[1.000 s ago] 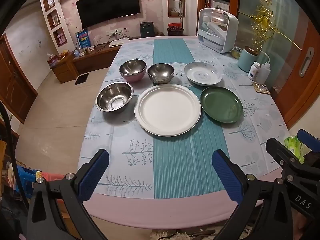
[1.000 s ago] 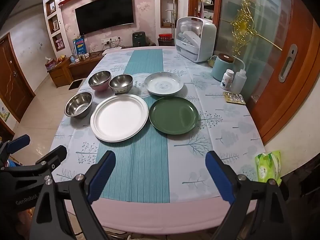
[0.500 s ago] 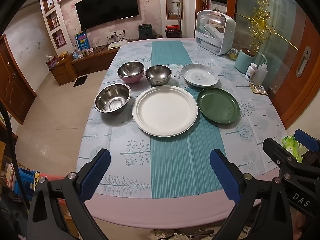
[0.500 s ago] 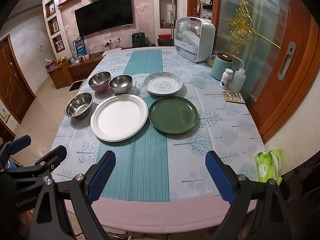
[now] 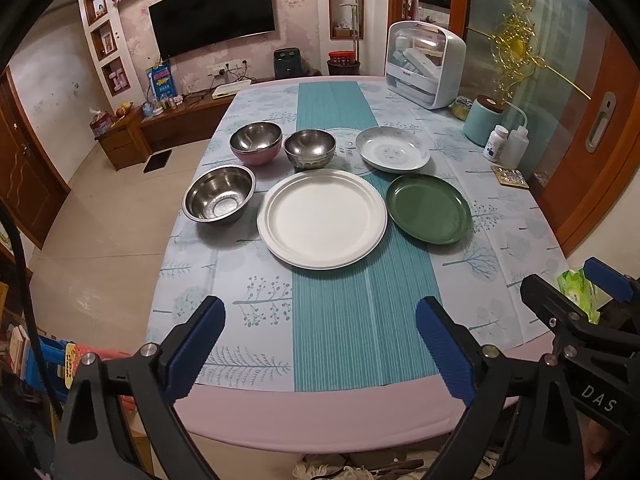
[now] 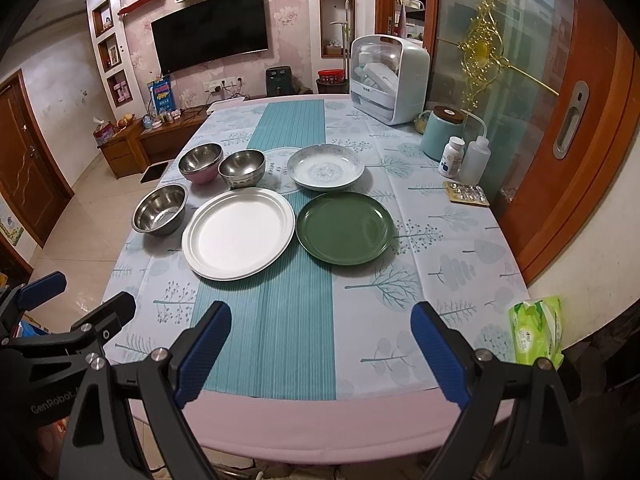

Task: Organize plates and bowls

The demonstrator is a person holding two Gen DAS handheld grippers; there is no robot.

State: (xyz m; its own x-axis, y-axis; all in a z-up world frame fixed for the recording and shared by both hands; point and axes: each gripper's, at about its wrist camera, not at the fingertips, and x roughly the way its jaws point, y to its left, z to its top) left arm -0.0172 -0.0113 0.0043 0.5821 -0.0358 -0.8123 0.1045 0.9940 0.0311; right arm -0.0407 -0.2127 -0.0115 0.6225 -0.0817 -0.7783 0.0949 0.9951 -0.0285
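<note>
On the table, a large white plate [image 5: 322, 224] [image 6: 239, 233] lies in the middle, with a green plate [image 5: 428, 208] [image 6: 345, 229] to its right and a patterned white plate [image 5: 393, 154] [image 6: 326, 167] behind that. A steel bowl [image 5: 219, 198] [image 6: 161, 214] sits left of the white plate. Behind it stand a pink-sided bowl [image 5: 256, 143] [image 6: 201, 162] and a small steel bowl [image 5: 309, 148] [image 6: 241, 168]. My left gripper [image 5: 320, 344] and right gripper [image 6: 320, 344] both hover open and empty over the near table edge, well short of the dishes.
A dish-drying box [image 6: 388, 80], a teal canister [image 6: 442, 134], a pill bottle [image 6: 452, 156], a squeeze bottle [image 6: 474, 158] and a blister pack [image 6: 466, 193] line the right side. A green tissue pack [image 6: 536, 330] lies near the front right corner.
Both views have shifted slightly, with the dishes a little further off in the left wrist view. The grippers stay open and no dish has moved.
</note>
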